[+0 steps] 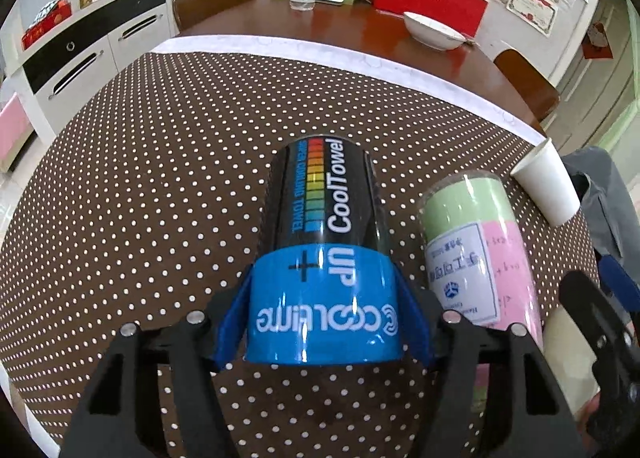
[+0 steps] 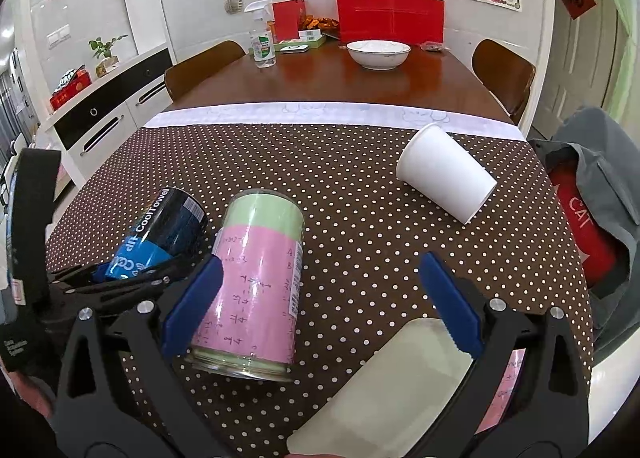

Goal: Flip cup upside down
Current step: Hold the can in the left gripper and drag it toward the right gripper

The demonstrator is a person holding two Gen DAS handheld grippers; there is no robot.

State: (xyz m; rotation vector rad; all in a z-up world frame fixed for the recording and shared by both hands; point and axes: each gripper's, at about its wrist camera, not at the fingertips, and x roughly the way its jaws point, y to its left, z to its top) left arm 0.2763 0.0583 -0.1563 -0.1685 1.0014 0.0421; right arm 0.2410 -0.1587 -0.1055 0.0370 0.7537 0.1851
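Note:
A black and blue "CoolTowel" cup [image 1: 324,258] stands upside down on the dotted tablecloth, its print inverted. My left gripper [image 1: 326,322] is shut on its blue band; it also shows in the right wrist view [image 2: 160,234]. A pink and green cup [image 2: 256,282] stands upside down just right of it, also seen in the left wrist view [image 1: 476,254]. My right gripper [image 2: 320,298] is open; its left finger [image 2: 192,306] is beside the pink cup. A white paper cup [image 2: 444,173] lies on its side at the far right.
A cream-coloured object [image 2: 384,390] lies under the right gripper. A white bowl [image 2: 378,53], spray bottle [image 2: 262,41] and red box [image 2: 390,17] sit at the table's far end. Chairs stand around the table. A grey jacket [image 2: 600,185] hangs at the right edge.

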